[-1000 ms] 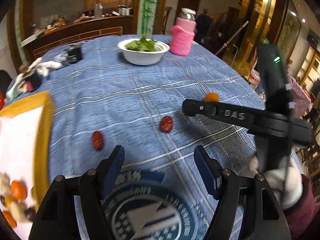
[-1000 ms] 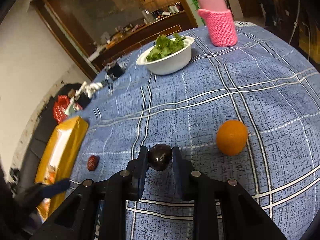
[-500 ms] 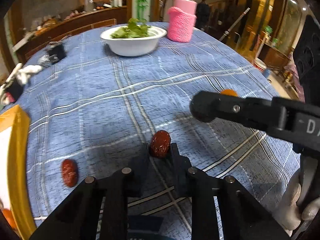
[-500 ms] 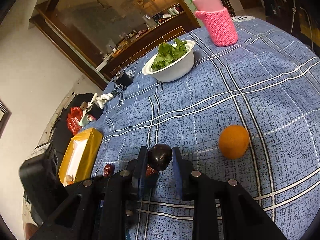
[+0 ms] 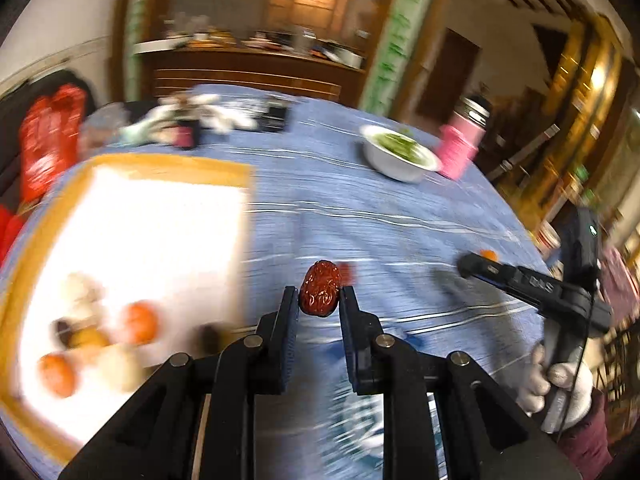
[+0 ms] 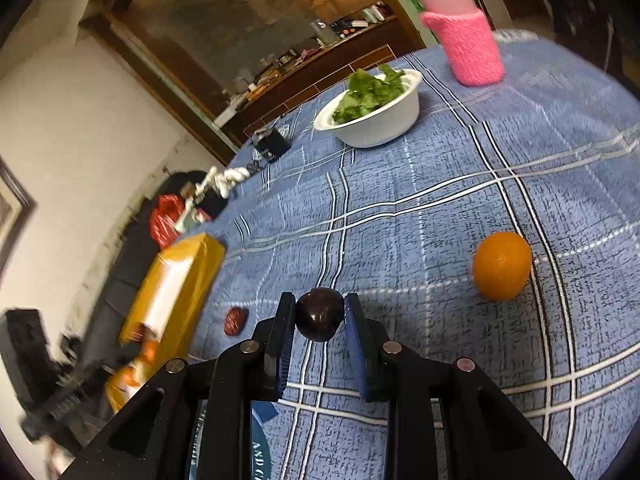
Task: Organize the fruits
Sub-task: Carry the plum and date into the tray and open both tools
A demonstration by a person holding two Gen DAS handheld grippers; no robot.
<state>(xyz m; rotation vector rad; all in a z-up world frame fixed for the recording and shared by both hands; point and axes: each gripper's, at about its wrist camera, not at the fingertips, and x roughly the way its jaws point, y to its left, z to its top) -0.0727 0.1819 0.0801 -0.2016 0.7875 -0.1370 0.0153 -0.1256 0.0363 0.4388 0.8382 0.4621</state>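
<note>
My left gripper point(image 5: 319, 300) is shut on a wrinkled red date point(image 5: 320, 294) and holds it above the blue checked tablecloth, just right of the yellow-rimmed white tray point(image 5: 168, 168) that holds several blurred fruits point(image 5: 136, 322). My right gripper point(image 6: 319, 314) is shut on a dark round plum point(image 6: 319, 314) above the cloth. The right gripper also shows at the right of the left wrist view point(image 5: 466, 268). A second red date point(image 6: 235, 321) lies on the cloth near the tray point(image 6: 200, 258). An orange point(image 6: 502, 266) lies to the right.
A white bowl of greens point(image 6: 376, 116) and a pink-sleeved bottle point(image 6: 466, 46) stand at the far side. A black box point(image 6: 272, 146), white gloves point(image 6: 228, 178) and a red bag point(image 6: 164, 218) lie at the far left edge. The table edge curves at the right.
My left gripper closed on the red date, lifted it and swung left toward the tray. My right gripper still holds the plum and has barely moved.
</note>
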